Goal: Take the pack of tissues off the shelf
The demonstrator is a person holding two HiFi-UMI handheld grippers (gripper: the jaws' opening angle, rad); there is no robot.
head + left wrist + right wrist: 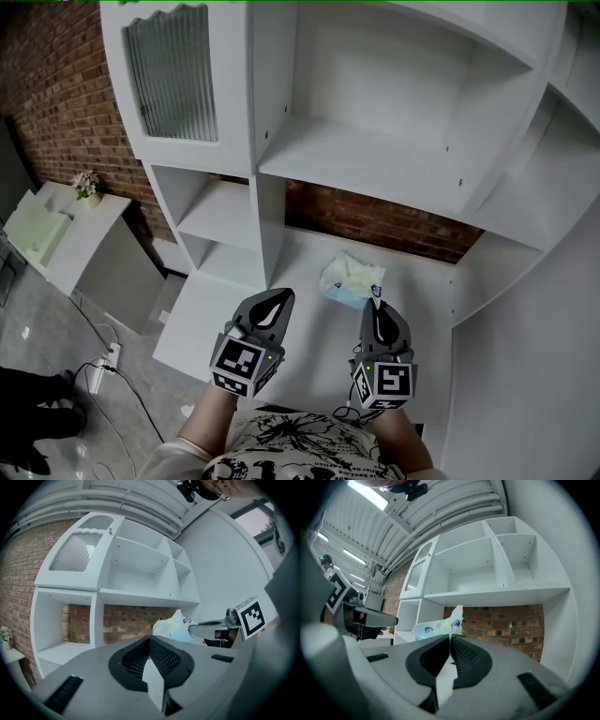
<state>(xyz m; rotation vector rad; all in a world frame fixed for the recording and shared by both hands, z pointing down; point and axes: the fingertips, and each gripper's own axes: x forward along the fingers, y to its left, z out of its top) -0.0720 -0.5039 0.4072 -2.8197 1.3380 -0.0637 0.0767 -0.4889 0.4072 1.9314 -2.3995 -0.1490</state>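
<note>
The pack of tissues (349,279) is a pale blue and white soft pack over the white lower shelf (422,309), in front of the brick back. My right gripper (377,306) is at the pack's near right corner. In the right gripper view its jaws (451,637) are shut, with the pack's wrapper edge (440,626) sticking up from between the tips. Whether the pack rests on the shelf or is lifted I cannot tell. My left gripper (279,296) is shut and empty, a little left of the pack; the left gripper view (152,641) shows the pack (171,627) ahead to the right.
The shelf unit has upper compartments (394,84) and a ribbed glass door (173,70) at the top left. A low white cabinet (84,234) with a small flower pot (86,185) stands to the left. A power strip (105,361) and cable lie on the floor.
</note>
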